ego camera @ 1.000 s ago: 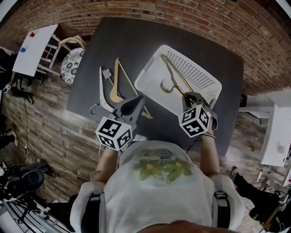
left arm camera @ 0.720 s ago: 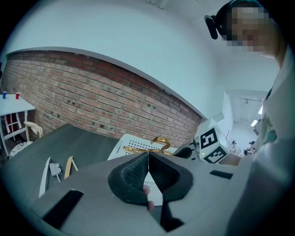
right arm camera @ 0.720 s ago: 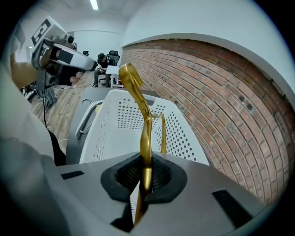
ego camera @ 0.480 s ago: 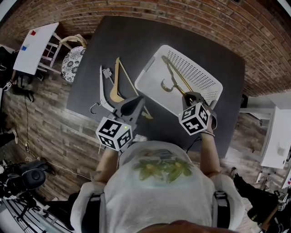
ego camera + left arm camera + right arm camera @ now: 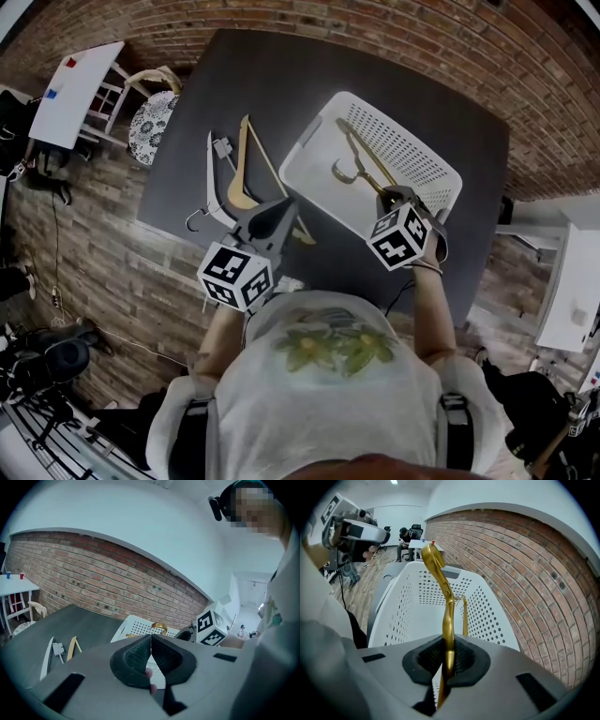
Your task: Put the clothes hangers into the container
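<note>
In the head view the right claw (image 5: 392, 197) has its jaws under its own marker cube (image 5: 398, 239), so its hold on the gold hanger (image 5: 361, 167) is unseen there. The hanger's 5 o'clock end disappears beneath the cube. The left claw (image 5: 284, 206) covers the 5 o'clock arm of the wooden hanger (image 5: 238, 183) and part of the white hanger (image 5: 211, 178). The person's torso (image 5: 328, 375) hides the worktop's (image 5: 281, 84) 6 o'clock edge. In the right gripper view the claw body masks the container's (image 5: 403, 606) near rim. In the left gripper view only a strip of the container shows above the jaws, and the white hanger's clip is too small to make out.
</note>
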